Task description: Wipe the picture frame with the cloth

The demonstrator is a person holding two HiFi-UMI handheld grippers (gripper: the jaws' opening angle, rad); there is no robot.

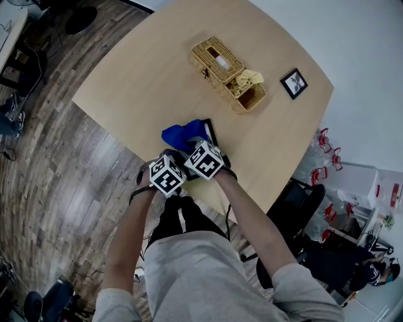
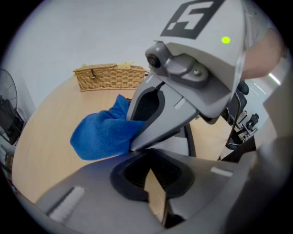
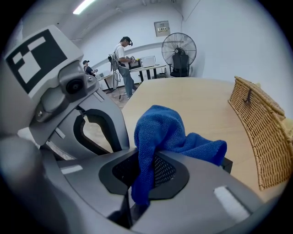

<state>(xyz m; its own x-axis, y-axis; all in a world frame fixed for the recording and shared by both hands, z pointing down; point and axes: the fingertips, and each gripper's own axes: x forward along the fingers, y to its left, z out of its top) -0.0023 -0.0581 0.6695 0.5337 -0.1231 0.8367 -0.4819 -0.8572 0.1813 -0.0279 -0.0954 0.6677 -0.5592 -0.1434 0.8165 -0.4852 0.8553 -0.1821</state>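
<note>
Pale wood counter point(image 1: 157, 69) spreads ahead of your right claw point(image 3: 137, 192). Past its far edge a pedestal fan point(image 3: 179, 54) stands against the white wall point(image 3: 219, 36) under a lit ceiling strip light point(image 3: 84, 6). Dark plank flooring point(image 1: 56, 182) lies to the claw's left, a black chair point(image 1: 296, 201) to its right.

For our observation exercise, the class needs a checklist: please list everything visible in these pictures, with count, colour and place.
table: one, light wood, under everything
basket: one, tan wicker, far side of table
yellow cloth: one, inside basket
far frame: one, black, right of basket
near frame: one, black, partly under blue cloth
blue cloth: one, draped over near frame
fan: one, black, background
left gripper: grey, unidentified tan sliver between jaws
right gripper: grey, clamping blue cloth
</note>
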